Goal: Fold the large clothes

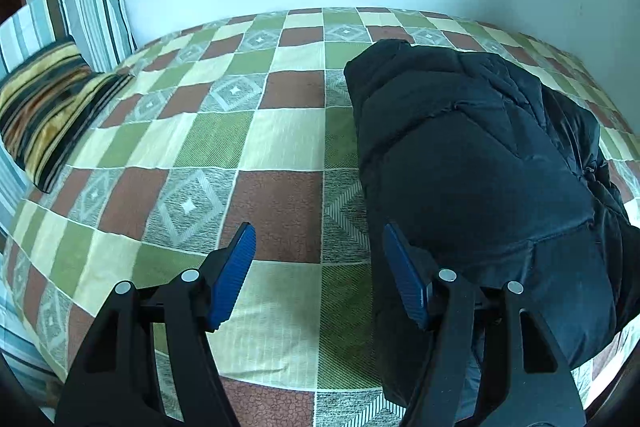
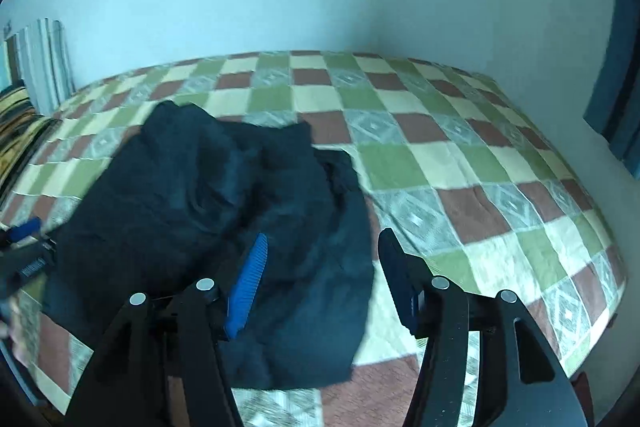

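- Landmark: the black padded jacket point(image 1: 472, 163), lying bunched and partly folded on the checked bed cover point(image 1: 240, 147).
- Left of the jacket, well apart: striped pillows point(image 1: 60, 67) at the head of the bed, against the wall.
- Left hand-held gripper point(image 1: 318, 267): jaws apart, nothing between them, hovering over bare cover just beside the jacket's left edge.
- Right hand-held gripper point(image 2: 320, 275): jaws apart and empty, above the jacket's near right edge; pads clear of the fabric.
- Right of the jacket: only bare cover out to the bed corner.
- Our read: we're between folds, both grips free.
- Next move needs: each gripper down onto a near edge or corner, clamp through the thick padding, then carry it over evenly.
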